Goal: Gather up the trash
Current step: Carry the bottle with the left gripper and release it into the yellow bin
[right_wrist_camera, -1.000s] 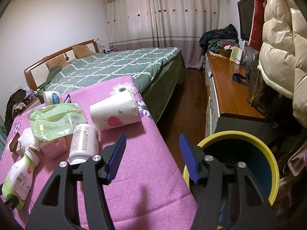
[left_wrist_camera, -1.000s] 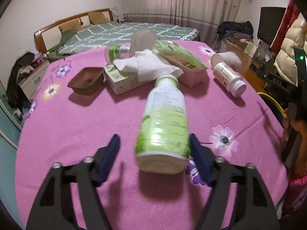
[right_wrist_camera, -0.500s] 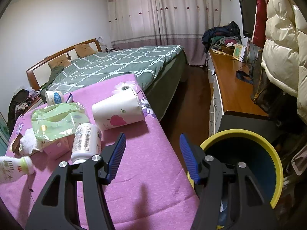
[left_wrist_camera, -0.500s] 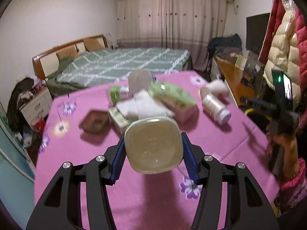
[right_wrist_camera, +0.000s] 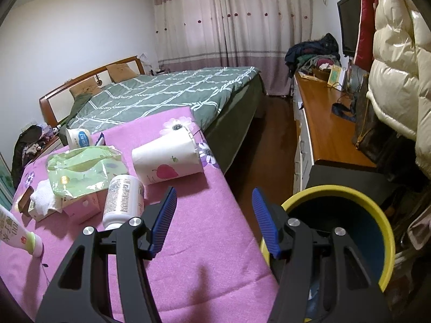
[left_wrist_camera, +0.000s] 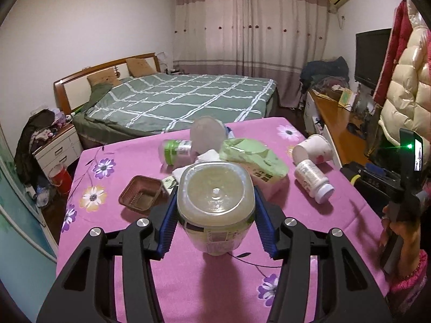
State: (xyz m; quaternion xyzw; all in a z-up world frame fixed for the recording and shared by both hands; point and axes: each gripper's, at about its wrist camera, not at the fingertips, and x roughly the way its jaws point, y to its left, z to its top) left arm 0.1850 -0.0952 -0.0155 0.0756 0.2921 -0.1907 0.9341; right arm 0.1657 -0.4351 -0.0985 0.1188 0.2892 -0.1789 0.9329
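My left gripper (left_wrist_camera: 215, 192) holds a green-and-white drink bottle (left_wrist_camera: 215, 207) by its body, base toward the camera, lifted off the pink flowered tablecloth (left_wrist_camera: 204, 290). Its jaws are still closing, and both blue pads press on the bottle's sides. In the right wrist view the same bottle (right_wrist_camera: 14, 232) hangs cap-down at the far left. My right gripper (right_wrist_camera: 214, 192) stands open and empty over the table's right edge, next to a yellow-rimmed bin (right_wrist_camera: 323, 188) on the floor.
On the cloth lie a white pill bottle (left_wrist_camera: 312, 183), a tipped paper cup (left_wrist_camera: 312, 152), a green wrapper (left_wrist_camera: 253, 158) over a pink box and tissue, a brown tray (left_wrist_camera: 141, 195) and a green-capped jar (left_wrist_camera: 175, 150). A bed stands behind. A person's hand (left_wrist_camera: 398, 226) is at right.
The left jaws closed on the lying bottle and lifted it off the cloth, its base now facing the camera. The right gripper stayed put.
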